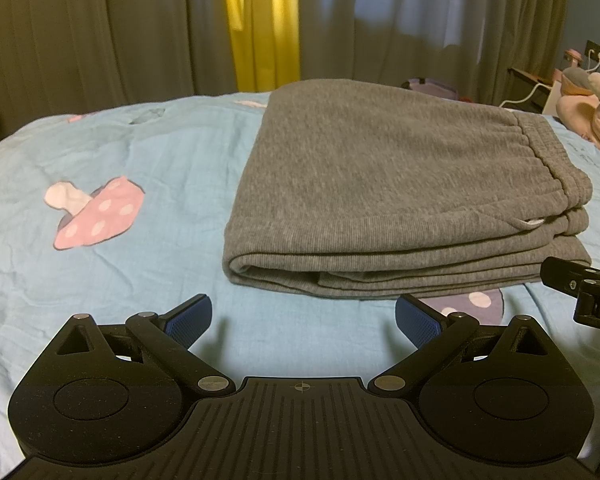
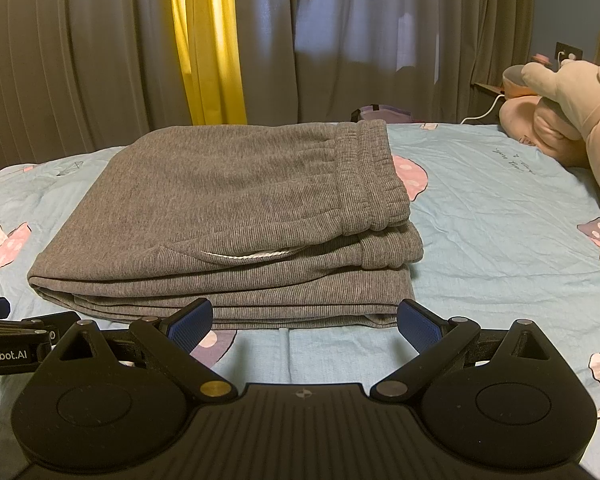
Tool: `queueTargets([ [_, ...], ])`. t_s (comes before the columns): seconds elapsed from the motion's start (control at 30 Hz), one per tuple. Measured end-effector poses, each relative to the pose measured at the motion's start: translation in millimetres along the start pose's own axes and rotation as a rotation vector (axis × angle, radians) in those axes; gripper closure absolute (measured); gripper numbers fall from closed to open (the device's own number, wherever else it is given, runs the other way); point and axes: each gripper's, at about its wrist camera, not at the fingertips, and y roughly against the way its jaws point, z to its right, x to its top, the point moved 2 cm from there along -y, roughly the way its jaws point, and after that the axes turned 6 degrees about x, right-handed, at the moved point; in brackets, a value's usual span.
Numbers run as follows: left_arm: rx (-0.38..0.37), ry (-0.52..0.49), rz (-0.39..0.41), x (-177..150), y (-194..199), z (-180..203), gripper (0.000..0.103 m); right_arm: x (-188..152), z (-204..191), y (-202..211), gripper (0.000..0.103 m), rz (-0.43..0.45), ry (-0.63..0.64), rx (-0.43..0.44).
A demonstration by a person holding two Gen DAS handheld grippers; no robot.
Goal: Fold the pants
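Jaws: spread wide on both, nothing between the blue pads.
Left gripper (image 1: 303,319): held over the bedsheet (image 1: 120,152), just short of the pants' folded edge, apart from the cloth.
Right gripper (image 2: 305,325): fingertips just at the near edge of the stack, contact unclear.
Pants (image 2: 228,216): grey, folded into a flat layered stack on the sheet, elastic waistband (image 2: 374,184) on top at the right.
Background: plush toy (image 2: 572,92) at right; grey and yellow curtains (image 2: 208,40) behind.
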Motion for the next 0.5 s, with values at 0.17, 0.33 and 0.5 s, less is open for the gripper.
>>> queueTargets([
  [0.17,0.000,0.001,-0.001,0.5,0.1,-0.5,0.001,1.0,0.1,-1.2,0.004,0.000,0.001,0.000],
  [0.33,-0.003,0.007,-0.004,2.0,0.5,-1.5,0.001,0.9,0.1,-1.1,0.004,-0.003,0.000,-0.001],
  [0.5,-0.005,0.006,-0.003,2.5,0.9,-1.9,0.001,-0.3,-0.3,0.2,0.004,-0.003,0.000,-0.001],
])
